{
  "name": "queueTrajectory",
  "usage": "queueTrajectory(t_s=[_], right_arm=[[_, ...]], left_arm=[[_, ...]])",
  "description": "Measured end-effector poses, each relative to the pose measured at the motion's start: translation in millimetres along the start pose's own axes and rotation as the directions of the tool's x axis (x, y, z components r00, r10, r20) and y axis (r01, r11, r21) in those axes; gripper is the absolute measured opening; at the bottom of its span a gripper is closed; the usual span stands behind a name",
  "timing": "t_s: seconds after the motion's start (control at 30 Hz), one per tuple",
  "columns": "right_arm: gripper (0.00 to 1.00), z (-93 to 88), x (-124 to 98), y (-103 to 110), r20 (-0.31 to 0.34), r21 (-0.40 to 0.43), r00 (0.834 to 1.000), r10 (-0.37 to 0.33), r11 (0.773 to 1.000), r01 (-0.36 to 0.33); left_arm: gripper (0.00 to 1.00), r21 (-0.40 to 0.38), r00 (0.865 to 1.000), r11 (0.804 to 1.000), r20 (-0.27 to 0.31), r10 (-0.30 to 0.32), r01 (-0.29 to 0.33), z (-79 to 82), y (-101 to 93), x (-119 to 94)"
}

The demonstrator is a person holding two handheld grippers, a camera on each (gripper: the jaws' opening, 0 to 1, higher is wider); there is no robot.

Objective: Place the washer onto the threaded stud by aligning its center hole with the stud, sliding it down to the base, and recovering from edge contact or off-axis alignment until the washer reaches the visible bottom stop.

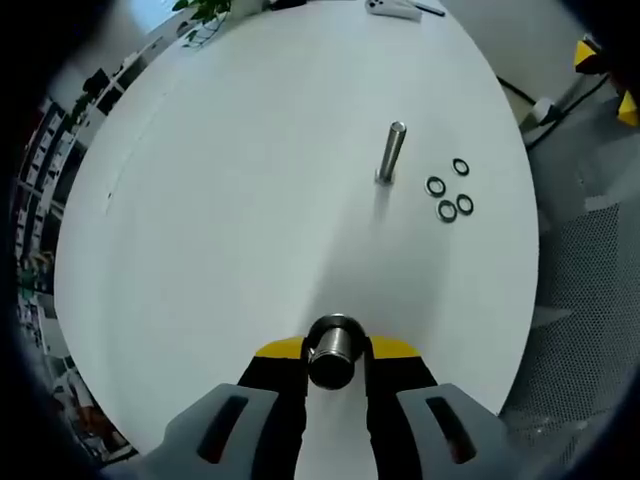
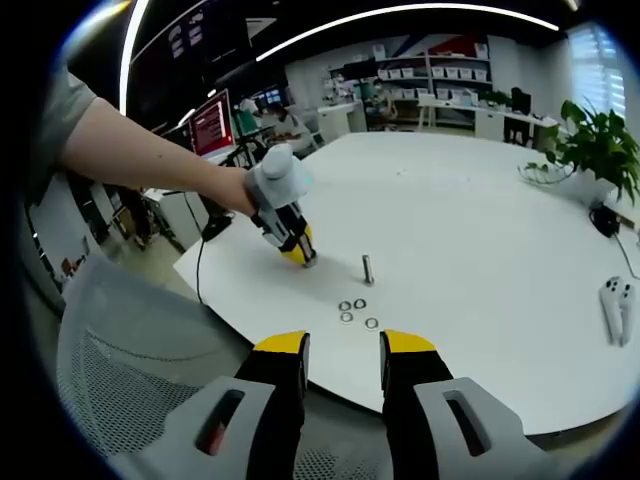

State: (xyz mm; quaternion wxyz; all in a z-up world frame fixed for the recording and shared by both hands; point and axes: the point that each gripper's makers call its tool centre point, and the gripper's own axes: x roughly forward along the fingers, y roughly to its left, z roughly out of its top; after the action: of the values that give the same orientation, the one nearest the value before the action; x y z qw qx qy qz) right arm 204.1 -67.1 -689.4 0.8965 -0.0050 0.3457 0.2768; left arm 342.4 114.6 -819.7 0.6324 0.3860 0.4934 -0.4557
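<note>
Metal cylinder (image 1: 333,352) sat clamped between left gripper (image 1: 335,358) jaws, low over white counter (image 1: 220,200). Threaded stud (image 1: 390,152) stood upright farther out, bare. Four washers (image 1: 449,189) lay flat in loose cluster just beside stud, none on it. Right gripper (image 2: 343,350) hung near counter edge, jaws apart, holding nothing. Mesh chair back (image 2: 130,350) stood below it. Controller (image 2: 618,306) lay at far right.

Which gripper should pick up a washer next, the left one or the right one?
Probably the right gripper: it is open and empty, pointing toward the washers. The left gripper is shut on a metal stud.
</note>
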Motion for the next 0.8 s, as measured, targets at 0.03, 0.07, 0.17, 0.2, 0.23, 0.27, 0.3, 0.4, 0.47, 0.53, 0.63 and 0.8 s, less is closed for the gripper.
queueTrajectory(t_s=[0.03,0.07,0.17,0.2,0.23,0.27,0.3,0.4,0.47,0.53,0.63,0.8], right_arm=[[0.31,-0.1,0,0,0.0,0.0,1.0,0.0,1.0,0.0],[0.31,-0.3,0,0,-0.001,0.0,1.0,0.001,1.0,-0.001],[0.3,-0.2,0,0,-0.001,-0.001,1.0,0.002,1.0,-0.002],[0.3,-0.6,0,1,-0.003,-0.003,1.0,0.004,1.0,-0.004],[0.3,-0.7,0,1,-0.003,-0.003,1.0,0.004,1.0,-0.004],[0.3,-0.7,0,1,-0.004,-0.004,1.0,0.006,1.0,-0.006],[0.3,-0.5,0,1,-0.003,-0.005,1.0,0.009,1.0,-0.009],[0.3,-0.9,1,3,-0.005,-0.01,1.0,0.015,1.0,-0.015],[0.3,-0.8,1,4,-0.006,-0.013,1.0,0.02,1.0,-0.02],[0.3,-0.6,1,5,-0.005,-0.016,1.0,0.025,1.0,-0.025],[0.3,0.3,1,7,-0.001,-0.02,0.999,0.033,0.999,-0.033],[0.3,-0.4,1,9,-0.005,-0.027,0.999,0.043,0.999,-0.043]], left_arm=[[0.2,-0.004,1.0,1.0,0.002,-0.002,0.002,-0.3,-1.1,-1],[0.2,-0.006,1.0,1.0,0.007,-0.003,0.003,-0.2,-1.5,-1],[0.21,-0.029,1.0,1.0,0.023,0.002,-0.001,-0.9,-1.0,-2],[0.21,-0.036,0.999,0.999,0.037,0.01,-0.009,-0.5,-0.8,-4],[0.21,-0.037,0.998,0.999,0.051,0.02,-0.018,1.3,-0.3,-6],[0.22,-0.036,0.998,0.999,0.063,0.031,-0.029,2.3,-0.3,-9],[0.22,-0.04,0.997,0.999,0.064,0.033,-0.031,1.8,-1.1,-11],[0.25,-0.05,0.994,0.997,0.087,0.061,-0.057,0.4,-1.2,-20],[0.26,-0.069,0.991,0.995,0.106,0.078,-0.071,-0.6,-2.3,-28],[0.26,-0.091,0.988,0.992,0.121,0.096,-0.085,-2.9,-0.3,-36],[0.26,-0.174,0.98,0.981,0.166,0.11,-0.081,-2.8,1.2,-48],[0.27,-0.224,0.962,0.969,0.228,0.152,-0.101,-3.8,-4.7,-76]])
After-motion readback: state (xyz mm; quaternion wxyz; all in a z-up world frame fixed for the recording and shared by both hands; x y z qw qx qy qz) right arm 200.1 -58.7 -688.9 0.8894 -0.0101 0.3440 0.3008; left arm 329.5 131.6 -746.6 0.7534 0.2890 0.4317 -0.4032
